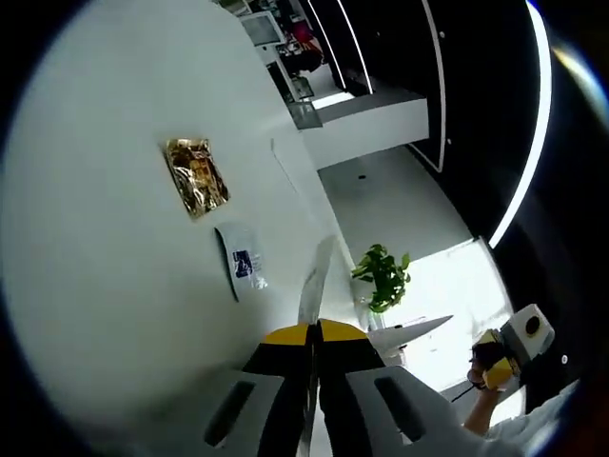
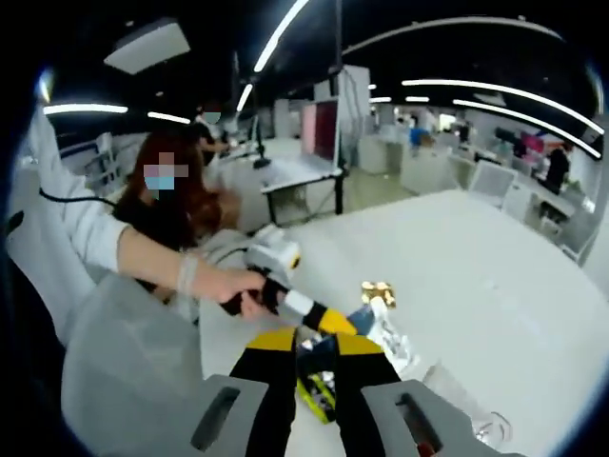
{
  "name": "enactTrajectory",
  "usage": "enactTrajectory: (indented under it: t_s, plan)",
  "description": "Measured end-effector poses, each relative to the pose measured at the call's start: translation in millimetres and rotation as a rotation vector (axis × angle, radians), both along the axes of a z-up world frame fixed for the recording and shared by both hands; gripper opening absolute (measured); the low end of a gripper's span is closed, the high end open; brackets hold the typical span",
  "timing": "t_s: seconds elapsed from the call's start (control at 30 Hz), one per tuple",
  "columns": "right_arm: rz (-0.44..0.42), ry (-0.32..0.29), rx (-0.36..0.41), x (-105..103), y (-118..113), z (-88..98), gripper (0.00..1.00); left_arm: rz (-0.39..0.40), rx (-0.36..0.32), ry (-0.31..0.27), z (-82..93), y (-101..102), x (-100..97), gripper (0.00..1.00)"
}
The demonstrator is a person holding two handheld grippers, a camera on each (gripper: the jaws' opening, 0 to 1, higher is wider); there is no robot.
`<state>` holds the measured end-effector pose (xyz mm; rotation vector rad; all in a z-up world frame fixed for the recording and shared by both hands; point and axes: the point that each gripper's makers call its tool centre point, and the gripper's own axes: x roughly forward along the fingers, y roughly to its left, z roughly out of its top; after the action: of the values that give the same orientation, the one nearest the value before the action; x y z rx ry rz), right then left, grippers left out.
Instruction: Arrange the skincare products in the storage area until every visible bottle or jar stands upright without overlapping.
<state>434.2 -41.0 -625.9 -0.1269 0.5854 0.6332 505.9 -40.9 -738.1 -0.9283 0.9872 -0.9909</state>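
Here, 2 sachets on table

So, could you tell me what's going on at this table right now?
A person is working a white table with a handheld gripper in each hand. The left gripper has its jaws closed, holding nothing, near a gold packet and a clear sachet. The right gripper hovers over clear packets; its grip can't be judged. No bottles or jars are standing upright.

Potted plant on floor; desks behind.
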Motion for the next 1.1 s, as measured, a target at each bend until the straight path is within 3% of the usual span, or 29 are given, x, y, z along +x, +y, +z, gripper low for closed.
enactTrajectory:
  t_s: [0.17, 0.37, 0.57, 0.6, 0.67, 0.8, 0.9, 1.1]
  plan:
    - [-0.058, -0.01, -0.029, -6.9, 2.0, -19.1, 0.07, -0.006, 0.002, 0.002, -2.0, -3.4, -3.6, 0.0]
    - [-0.165, 0.031, 0.017, -12.7, 2.4, -46.2, 0.07, -0.001, 0.015, 0.0, -6.2, -3.9, -0.9, 0.0]
    - [-0.223, 0.059, 0.013, -20.3, 4.6, -70.3, 0.08, -0.007, 0.034, -0.025, -10.0, -4.7, 4.1, 0.0]
    - [-0.274, 0.067, 0.035, -18.9, 1.7, -75.0, 0.08, -0.006, 0.036, -0.03, -10.9, -4.6, 6.1, 0.0]
    - [-0.299, 0.066, 0.044, -15.8, -0.8, -82.3, 0.08, -0.008, 0.034, -0.04, -11.2, -5.3, 7.8, 0.0]
    - [-0.327, 0.085, -0.009, -13.3, -6.4, -101.0, 0.08, -0.001, 0.051, -0.065, -11.7, -8.0, 7.3, 0.0]
    - [-0.356, 0.097, 0.001, -9.5, -10.0, -106.9, 0.1, -0.022, 0.076, -0.121, -12.7, -11.4, 4.9, 0.0]
    - [-0.45, 0.085, -0.003, 2.3, -24.3, -120.0, 0.1, -0.031, 0.1, -0.153, -19.6, -12.1, 14.3, 0.0]
